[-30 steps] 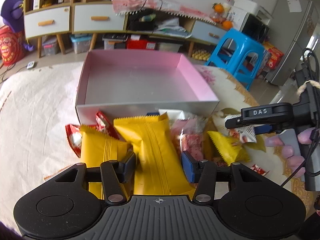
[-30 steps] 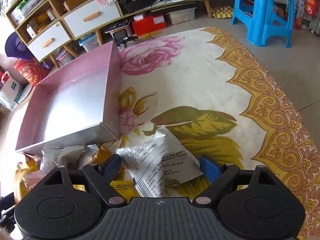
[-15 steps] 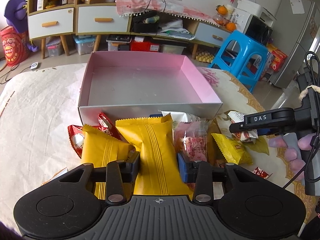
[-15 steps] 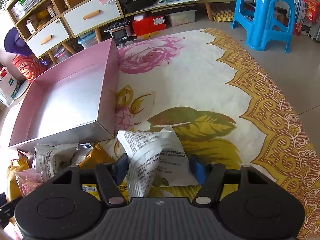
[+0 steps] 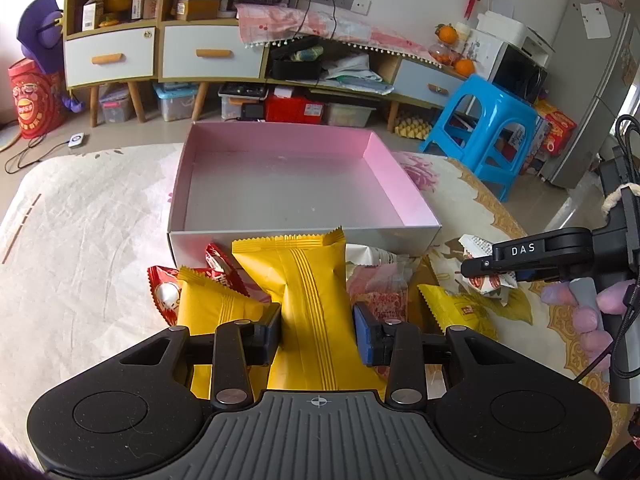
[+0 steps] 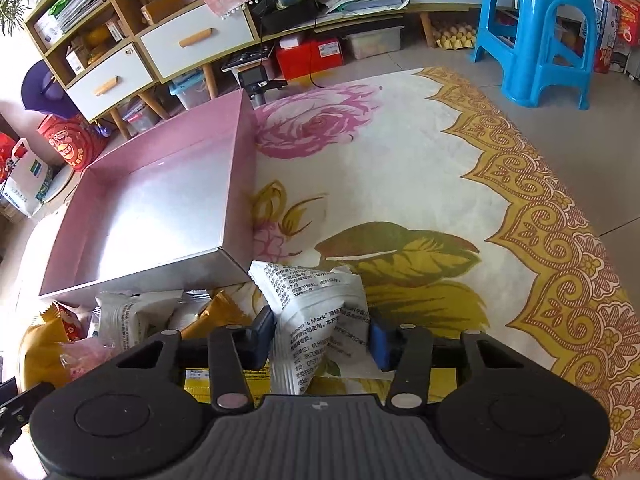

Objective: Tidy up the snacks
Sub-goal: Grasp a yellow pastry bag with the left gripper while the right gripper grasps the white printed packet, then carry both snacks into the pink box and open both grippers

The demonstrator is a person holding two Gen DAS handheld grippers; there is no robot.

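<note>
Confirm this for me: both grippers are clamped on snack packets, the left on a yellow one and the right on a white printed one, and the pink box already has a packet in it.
Not quite: the pink box holds nothing yet, as the left wrist view shows. The rest stands: the left gripper is clamped on the yellow packet, and the right gripper on the white printed packet, its jaws having just been closing.
</note>
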